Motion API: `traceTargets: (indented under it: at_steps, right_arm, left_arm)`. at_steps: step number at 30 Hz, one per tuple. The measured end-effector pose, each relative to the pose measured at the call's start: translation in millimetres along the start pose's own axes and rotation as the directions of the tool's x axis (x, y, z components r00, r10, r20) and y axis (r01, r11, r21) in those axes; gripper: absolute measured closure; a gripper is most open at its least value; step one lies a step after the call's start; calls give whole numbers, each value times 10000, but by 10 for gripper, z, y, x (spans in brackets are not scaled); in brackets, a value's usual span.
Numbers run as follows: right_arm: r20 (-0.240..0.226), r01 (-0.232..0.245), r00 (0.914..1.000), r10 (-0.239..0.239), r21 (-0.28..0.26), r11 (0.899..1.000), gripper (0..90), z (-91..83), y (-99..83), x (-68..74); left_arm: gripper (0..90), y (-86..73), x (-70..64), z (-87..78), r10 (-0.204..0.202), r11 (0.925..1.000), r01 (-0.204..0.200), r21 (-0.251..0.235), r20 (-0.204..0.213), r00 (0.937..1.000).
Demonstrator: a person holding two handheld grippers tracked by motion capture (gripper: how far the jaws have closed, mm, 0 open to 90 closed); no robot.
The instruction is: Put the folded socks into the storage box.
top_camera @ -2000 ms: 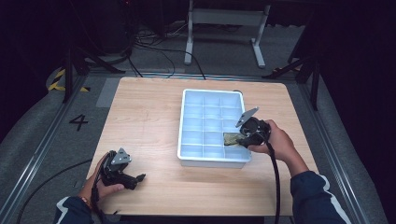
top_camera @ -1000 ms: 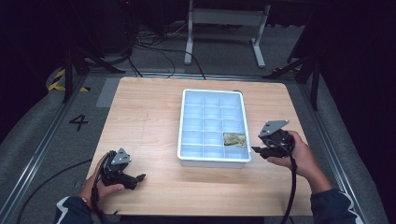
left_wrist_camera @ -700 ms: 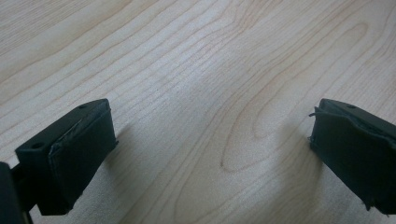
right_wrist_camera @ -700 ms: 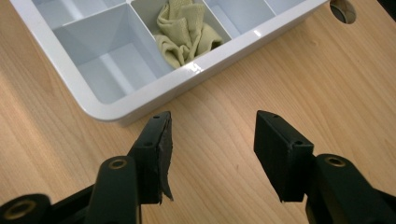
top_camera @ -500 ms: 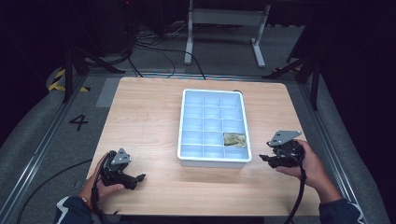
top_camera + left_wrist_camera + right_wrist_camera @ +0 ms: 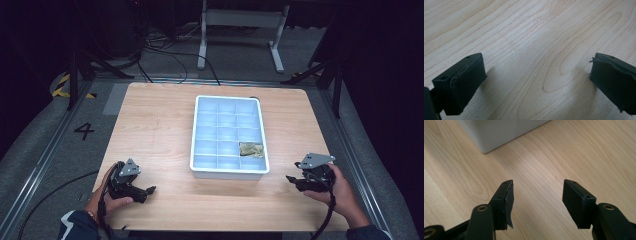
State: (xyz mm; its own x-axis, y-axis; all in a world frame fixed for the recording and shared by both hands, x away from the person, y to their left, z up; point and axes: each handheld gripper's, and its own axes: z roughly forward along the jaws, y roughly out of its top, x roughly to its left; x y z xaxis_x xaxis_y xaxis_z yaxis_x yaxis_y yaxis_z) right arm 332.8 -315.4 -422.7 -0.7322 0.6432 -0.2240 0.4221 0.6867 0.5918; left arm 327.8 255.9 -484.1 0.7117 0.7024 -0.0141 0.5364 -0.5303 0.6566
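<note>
Both grippers are parked down at the near edge of the table, and neither is holding anything. Right gripper [image 6: 294,181] sits in the person's right hand [image 6: 336,191] near the bottom right corner, jaws spread apart with nothing but bare wood between them. In the right gripper view its fingertips [image 6: 506,192] frame open tabletop, and the near right corner of the tray [image 6: 496,135] shows just ahead, close but not touching. That reads like a hand pulled clear of the tray so it isn't hanging over the compartments.

Left gripper [image 6: 148,191] is over on the opposite side, held low in the left hand [image 6: 107,197] and well apart from the tray. Its jaws are spread even wider (the left gripper view has them almost at the picture's edges), and its pads [image 6: 464,82] hover right above the wooden table [image 6: 531,37]. Looks like a resting pose, kept out of the way.

Out past the tools, the white compartment tray [image 6: 194,145] sits in the middle of the table. One small greenish-tan item [image 6: 251,149] lies inside it, in the right-hand column, second row from the near end; too small to say what it is. Every other compartment looks empty, so the placing step looks done.
</note>
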Motion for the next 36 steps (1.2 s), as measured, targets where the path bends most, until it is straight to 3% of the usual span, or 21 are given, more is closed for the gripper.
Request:
traceTargets:
  at_steps: [6, 14, 20, 25, 27, 36]
  right_arm:
    - [53, -368, 9993, 369, -194, 9991, 413, 2, -209, -18]
    - [27, -1200, 9927, 1203, -501, 9915, 400, -38, -523, -68]
    - [-140, -2111, 9774, 2108, -1043, 9719, 383, -71, -806, -114]
    - [-323, -3033, 9528, 3020, -1515, 9408, 351, -59, -1053, -150]
    - [-380, -3262, 9452, 3242, -1460, 9339, 333, -26, -1121, -144]
    - [-214, -3446, 9379, 3463, -1733, 9226, 313, -13, -1156, -127]
  left_arm:
    - [2, 1, 1, 2, -18, 10000, 18, -8, -7, 10000]
    - [2, 2, -1, 4, -58, 10000, 58, -18, -30, 10000]
    - [2, 3, 0, 4, -66, 10000, 66, -19, -45, 10000]
    - [2, 3, 1, 6, -77, 10000, 77, -24, -58, 10000]
    - [2, 4, 1, 5, -84, 10000, 84, -5, -66, 9999]
    - [2, 5, -5, 2, -210, 9998, 211, 17, -211, 9996]
